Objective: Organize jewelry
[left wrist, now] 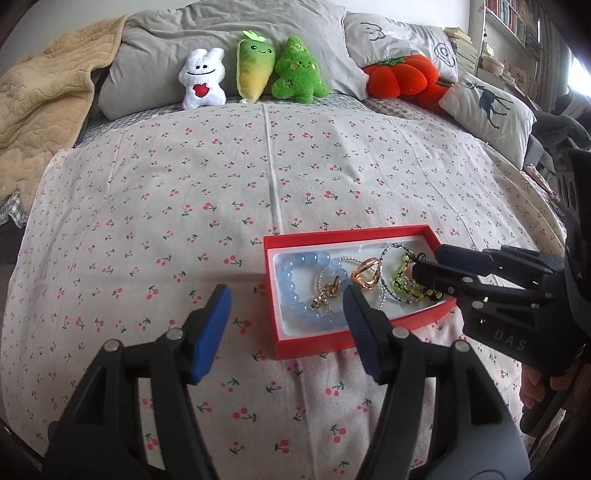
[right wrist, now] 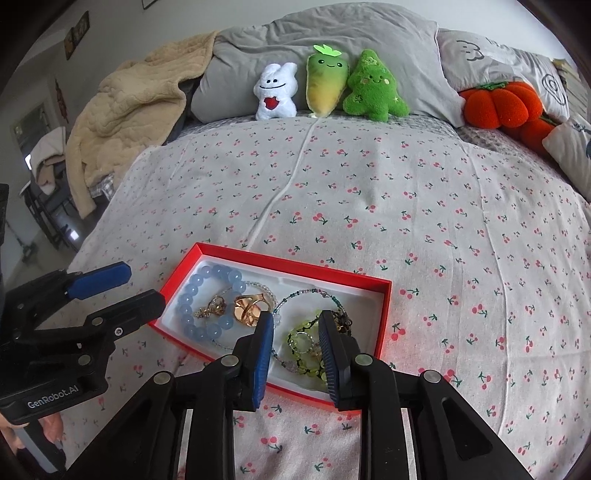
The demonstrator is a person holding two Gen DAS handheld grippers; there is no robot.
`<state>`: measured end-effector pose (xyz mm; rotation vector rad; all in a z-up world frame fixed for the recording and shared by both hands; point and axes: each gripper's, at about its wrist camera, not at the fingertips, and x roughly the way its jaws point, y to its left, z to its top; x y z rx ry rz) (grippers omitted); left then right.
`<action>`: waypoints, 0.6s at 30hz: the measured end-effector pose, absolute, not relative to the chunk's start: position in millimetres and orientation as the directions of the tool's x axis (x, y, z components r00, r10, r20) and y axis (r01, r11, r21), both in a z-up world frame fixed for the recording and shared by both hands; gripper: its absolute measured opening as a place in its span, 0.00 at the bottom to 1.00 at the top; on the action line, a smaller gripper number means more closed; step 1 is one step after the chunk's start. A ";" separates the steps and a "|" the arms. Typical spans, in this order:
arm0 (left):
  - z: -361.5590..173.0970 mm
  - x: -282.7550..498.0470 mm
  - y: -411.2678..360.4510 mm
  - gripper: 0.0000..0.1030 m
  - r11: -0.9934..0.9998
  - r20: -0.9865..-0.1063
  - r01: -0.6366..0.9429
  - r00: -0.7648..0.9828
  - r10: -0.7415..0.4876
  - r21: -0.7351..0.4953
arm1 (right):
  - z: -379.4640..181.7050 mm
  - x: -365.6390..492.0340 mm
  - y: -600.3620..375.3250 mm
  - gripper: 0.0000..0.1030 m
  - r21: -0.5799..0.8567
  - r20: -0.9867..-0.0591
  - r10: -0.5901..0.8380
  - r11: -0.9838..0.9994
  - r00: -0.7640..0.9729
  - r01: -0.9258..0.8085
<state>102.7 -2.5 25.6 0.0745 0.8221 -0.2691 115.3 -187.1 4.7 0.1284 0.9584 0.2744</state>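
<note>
A red jewelry box (right wrist: 384,314) lies open on the bed's cherry-print sheet (right wrist: 424,221), holding a blue bead bracelet (right wrist: 192,302), gold rings (right wrist: 247,308) and a green beaded piece (right wrist: 301,339) tangled with thin chains. The right hand-held gripper (right wrist: 297,352) hangs over the box's near end, jaws parted either side of the green beads without closing on them. The left hand-held gripper (left wrist: 286,325) hovers wide open beside the box. Plush toys — white bunny (right wrist: 275,92), radish (right wrist: 325,83), green tree (right wrist: 373,88) — line the grey pillows (right wrist: 332,29); a tan blanket (right wrist: 133,110) is heaped left.
</note>
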 end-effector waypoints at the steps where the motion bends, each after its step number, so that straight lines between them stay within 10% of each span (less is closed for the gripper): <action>1: 25.8 101.1 -0.9 0.72 0.965 -0.734 0.260 0.649 -0.200 -0.034 | 7.4 111.9 -190.2 0.63 0.240 -0.780 0.291 0.957 0.554 -0.165; 7: 24.8 88.3 6.0 1.00 0.971 -0.765 0.239 0.620 -0.173 -0.026 | 27.3 91.3 -202.5 0.68 0.250 -0.764 0.280 0.959 0.582 -0.134; 13: 22.1 62.4 -0.7 1.00 0.963 -0.808 0.268 0.567 -0.161 -0.004 | 37.2 64.7 -210.2 1.00 0.224 -0.777 0.239 0.970 0.582 -0.099; 18: 24.6 40.8 -0.3 1.00 0.969 -0.808 0.245 0.564 -0.167 -0.029 | 33.9 43.3 -205.8 1.00 0.136 -0.836 0.152 0.988 0.527 -0.069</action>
